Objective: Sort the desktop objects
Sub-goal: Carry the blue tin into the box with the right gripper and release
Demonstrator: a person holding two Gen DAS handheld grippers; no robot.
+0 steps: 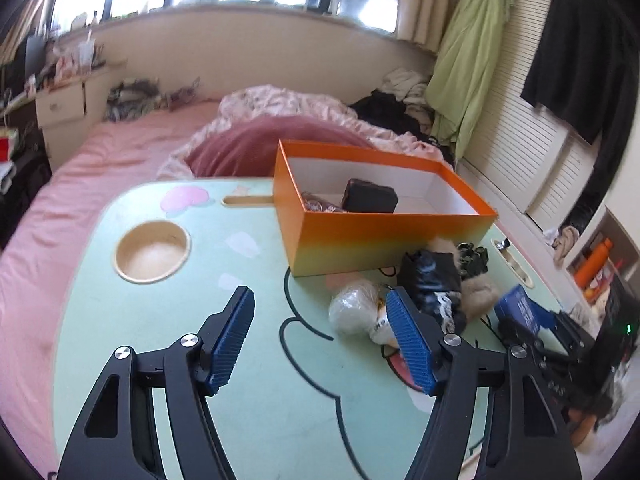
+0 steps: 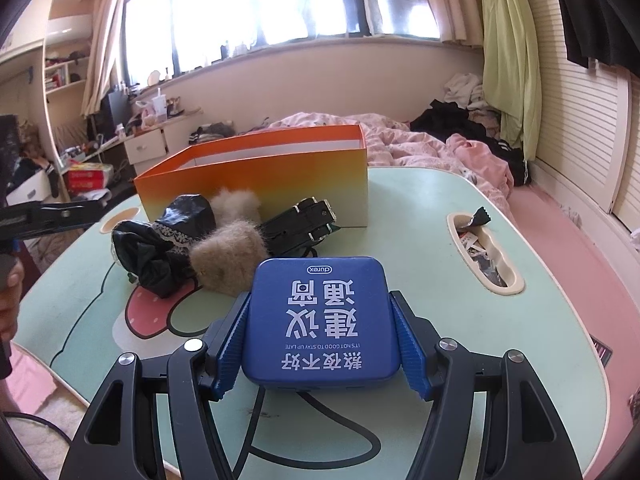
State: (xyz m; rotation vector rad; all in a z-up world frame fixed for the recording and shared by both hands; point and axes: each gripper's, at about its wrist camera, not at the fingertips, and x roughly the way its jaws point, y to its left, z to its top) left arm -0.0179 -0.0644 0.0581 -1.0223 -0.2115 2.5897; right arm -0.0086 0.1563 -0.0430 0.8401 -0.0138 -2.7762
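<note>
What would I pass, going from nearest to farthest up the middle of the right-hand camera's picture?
Right gripper clamped on the blue tin → furry beige puff → black buckled strap → orange box → pink bedding → windowsill.

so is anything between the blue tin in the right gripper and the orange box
Yes. The blue tin, clamped in the right gripper, has a fur piece and black straps lying on the table directly before the orange box; lifting over them looks necessary.
</note>
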